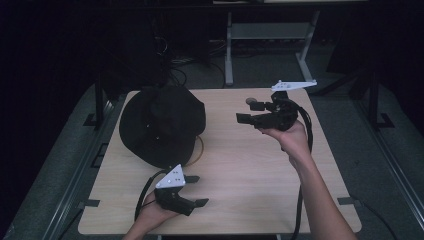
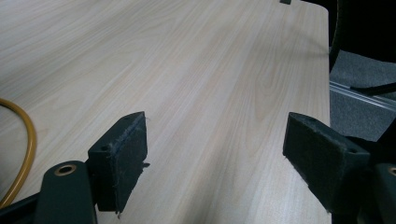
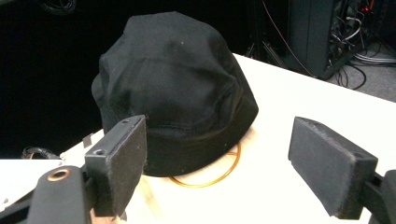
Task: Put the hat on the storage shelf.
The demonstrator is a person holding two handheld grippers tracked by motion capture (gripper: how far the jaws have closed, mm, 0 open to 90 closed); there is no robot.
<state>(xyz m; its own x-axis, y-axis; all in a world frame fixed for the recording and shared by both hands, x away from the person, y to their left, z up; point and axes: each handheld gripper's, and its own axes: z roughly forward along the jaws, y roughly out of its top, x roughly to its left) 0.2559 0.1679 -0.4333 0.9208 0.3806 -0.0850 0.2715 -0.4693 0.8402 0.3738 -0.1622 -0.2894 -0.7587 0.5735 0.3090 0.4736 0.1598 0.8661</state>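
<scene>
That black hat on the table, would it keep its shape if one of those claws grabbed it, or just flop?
The black hat looks like soft cloth with creases in its crown, so it would probably sag where pinched. It seems light for its size and might slide on the smooth wooden table when pushed. A thin orange ring peeks from beneath it and could shift too.

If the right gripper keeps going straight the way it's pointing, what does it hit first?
Most likely the black hat. The right gripper is open and aimed across the table at it, and nothing stands between them. It is held above the table, so the exact contact height is unclear.
</scene>
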